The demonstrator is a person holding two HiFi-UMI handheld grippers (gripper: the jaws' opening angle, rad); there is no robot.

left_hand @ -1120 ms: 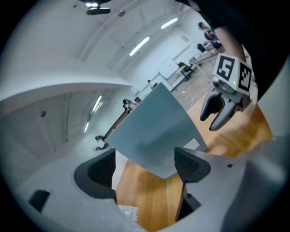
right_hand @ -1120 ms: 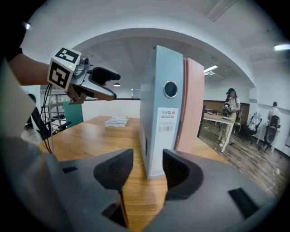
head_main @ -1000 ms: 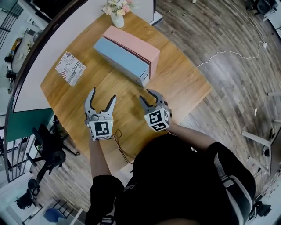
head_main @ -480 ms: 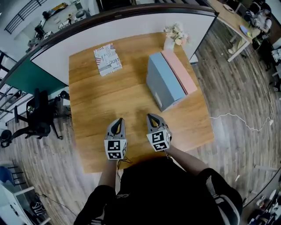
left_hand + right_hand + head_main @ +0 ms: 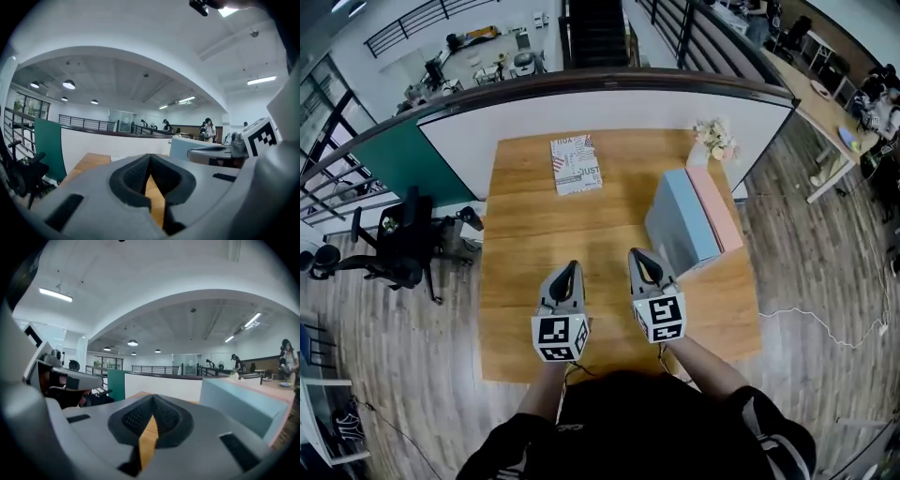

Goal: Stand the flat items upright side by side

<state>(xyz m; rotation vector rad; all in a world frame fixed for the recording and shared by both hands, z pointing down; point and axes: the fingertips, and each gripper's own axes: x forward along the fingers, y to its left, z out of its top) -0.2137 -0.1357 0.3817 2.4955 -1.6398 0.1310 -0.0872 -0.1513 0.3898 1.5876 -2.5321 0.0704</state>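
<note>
Looking down from the head view at a wooden table (image 5: 525,309). Over on its right side: a blue flat box (image 5: 684,225) with a pink flat box (image 5: 719,208) pressed up against its far face. Standing on edge by the look of it, side by side and touching, and rising well above the tabletop in the right gripper view. Long axis for both runs mostly up-down in the frame, drifting a little toward lower right at the near end. Plain matte colour, no print to make out, with the broad blue face turned toward the left of the frame.

Up at the top middle of the table: a printed booklet (image 5: 577,164), lying flat and well apart from the boxes. Long side also roughly up-down, only slightly skewed. White cover with red and dark lettering, too small to read.

Near the table's top right corner, just beyond the pink box, a small vase of pale flowers (image 5: 712,141).

Then the left gripper (image 5: 570,266) and right gripper (image 5: 638,253), low centre of the frame, side by side over the near part of the table, tips pointing toward the top. Both clenched tight on nothing — just bare wood showing through the slit between the jaws in each gripper view. Neither touching a box or the booklet.

Off the table's left edge, a black office chair (image 5: 403,253) on the plank floor (image 5: 825,281).
</note>
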